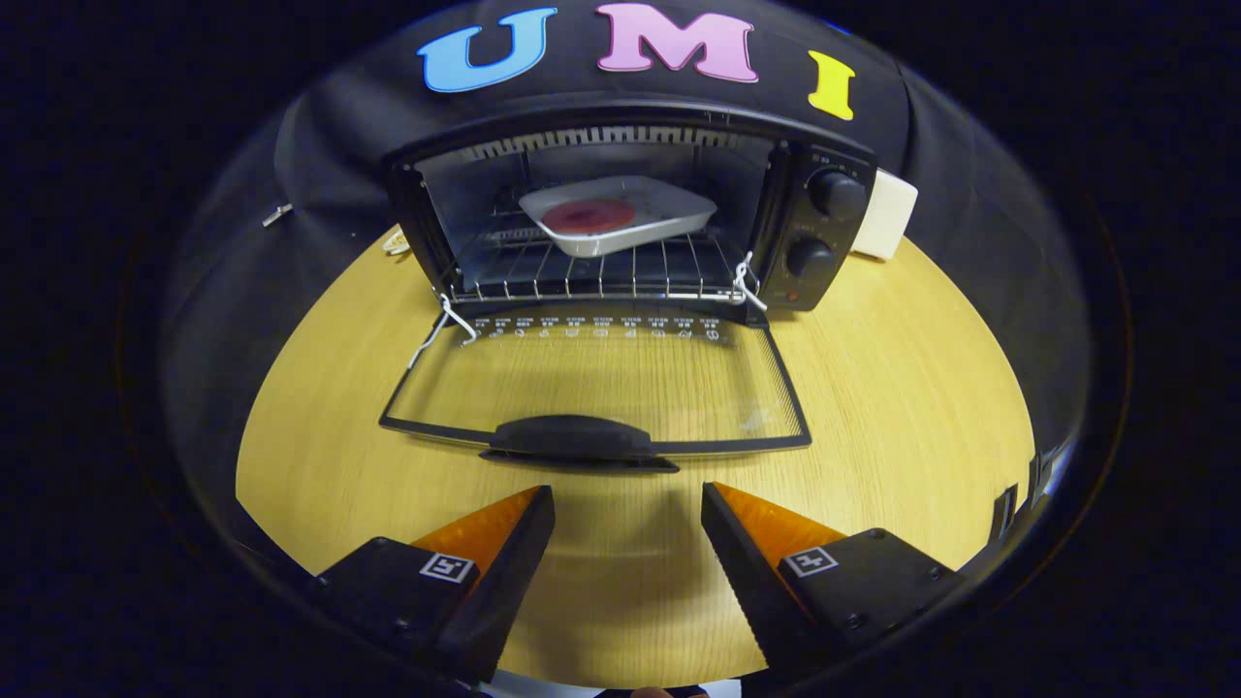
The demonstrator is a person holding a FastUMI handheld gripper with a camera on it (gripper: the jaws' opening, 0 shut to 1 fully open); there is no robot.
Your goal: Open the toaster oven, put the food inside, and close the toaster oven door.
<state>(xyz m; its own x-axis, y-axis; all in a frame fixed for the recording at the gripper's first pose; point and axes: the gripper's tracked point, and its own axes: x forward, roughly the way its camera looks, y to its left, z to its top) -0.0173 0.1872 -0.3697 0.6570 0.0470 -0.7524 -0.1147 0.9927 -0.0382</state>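
Note:
A black toaster oven (814,228) stands at the far side of a round wooden table (902,407), its glass door (601,388) folded down flat toward me. On the wire rack (591,276) inside sits a white dish (620,215) holding a round reddish piece of food (588,216). The door's black handle (572,438) lies just ahead of my fingers. My gripper (628,496) is open above the table, nothing between its fingers, short of the handle.
Two black knobs (836,194) are on the oven's right panel. A white box (887,215) stands behind the oven's right side. A small pale object (396,242) lies left of the oven. Bare tabletop spreads on both sides of the door.

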